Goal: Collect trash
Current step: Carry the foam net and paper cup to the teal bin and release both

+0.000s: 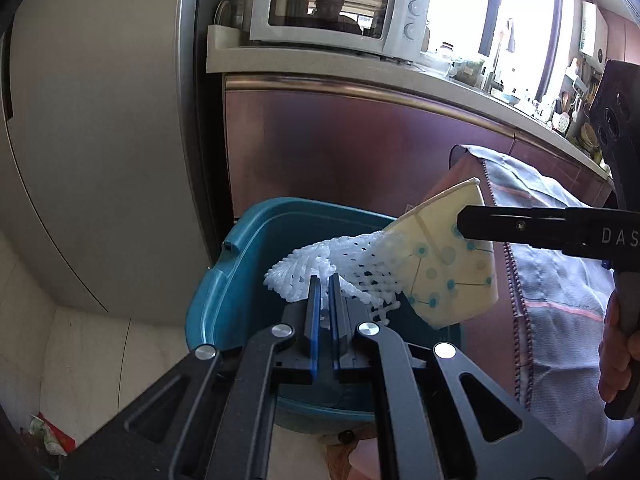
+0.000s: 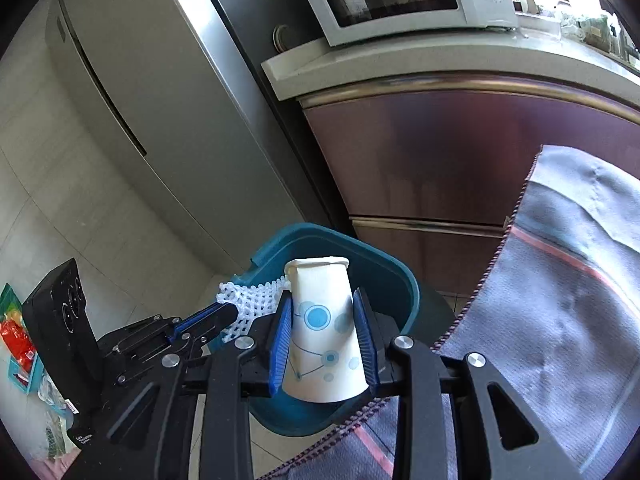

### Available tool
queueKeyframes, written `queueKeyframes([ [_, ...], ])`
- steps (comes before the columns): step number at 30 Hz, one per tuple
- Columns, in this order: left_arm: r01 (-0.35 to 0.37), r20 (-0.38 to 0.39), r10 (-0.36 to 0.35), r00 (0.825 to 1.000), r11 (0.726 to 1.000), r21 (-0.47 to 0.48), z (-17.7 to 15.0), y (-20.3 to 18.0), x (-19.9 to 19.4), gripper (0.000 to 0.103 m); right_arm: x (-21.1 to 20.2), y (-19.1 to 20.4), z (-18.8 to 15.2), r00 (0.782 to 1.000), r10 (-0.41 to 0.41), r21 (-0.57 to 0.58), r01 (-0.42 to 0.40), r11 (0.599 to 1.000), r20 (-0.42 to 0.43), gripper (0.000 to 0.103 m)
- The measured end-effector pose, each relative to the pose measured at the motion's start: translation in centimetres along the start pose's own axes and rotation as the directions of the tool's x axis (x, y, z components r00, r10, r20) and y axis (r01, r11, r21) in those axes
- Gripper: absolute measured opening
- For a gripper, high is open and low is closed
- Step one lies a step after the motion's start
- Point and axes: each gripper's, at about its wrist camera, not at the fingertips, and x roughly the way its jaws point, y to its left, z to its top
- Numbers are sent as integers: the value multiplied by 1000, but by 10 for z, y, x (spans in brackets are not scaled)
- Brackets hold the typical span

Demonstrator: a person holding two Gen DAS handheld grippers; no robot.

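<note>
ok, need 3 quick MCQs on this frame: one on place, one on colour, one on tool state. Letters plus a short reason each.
1. Where are both pieces of trash held?
A. over the bin
B. on the counter
C. inside the microwave

2. What colour is the bin?
A. red
B. teal blue
C. white

3. What is the right tool doing?
A. hanging open and empty
B. shut on the foam net
C. shut on the paper cup

Answers:
1. A: the paper cup and the white foam net both sit above the open bin.
2. B: the bin's wall and rim show teal blue in both views.
3. C: the right tool has a finger on each side of the cup, while the left tool pinches the net.
</note>
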Motion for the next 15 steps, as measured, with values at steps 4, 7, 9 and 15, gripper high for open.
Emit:
queueKeyframes([
  [4, -4, -33, 4, 999, 1000, -9, -5, 2, 17, 10, 14, -2, 0, 999, -27, 14, 27, 1000, -41, 31],
  [7, -9, -56, 8, 998, 1000, -7, -6, 1, 29, 32, 15, -4, -3, 998, -36, 23, 37, 999, -48, 33],
  [9, -7, -68, 6, 998, 1000, -2, -9, -1, 34, 34, 8, -6, -5, 999, -40, 24, 41, 999, -34, 43],
  [15, 21, -35, -21, 999, 1000, -4, -10, -13, 23, 34, -25, -14, -16, 999, -27, 23, 26, 999, 45, 45],
])
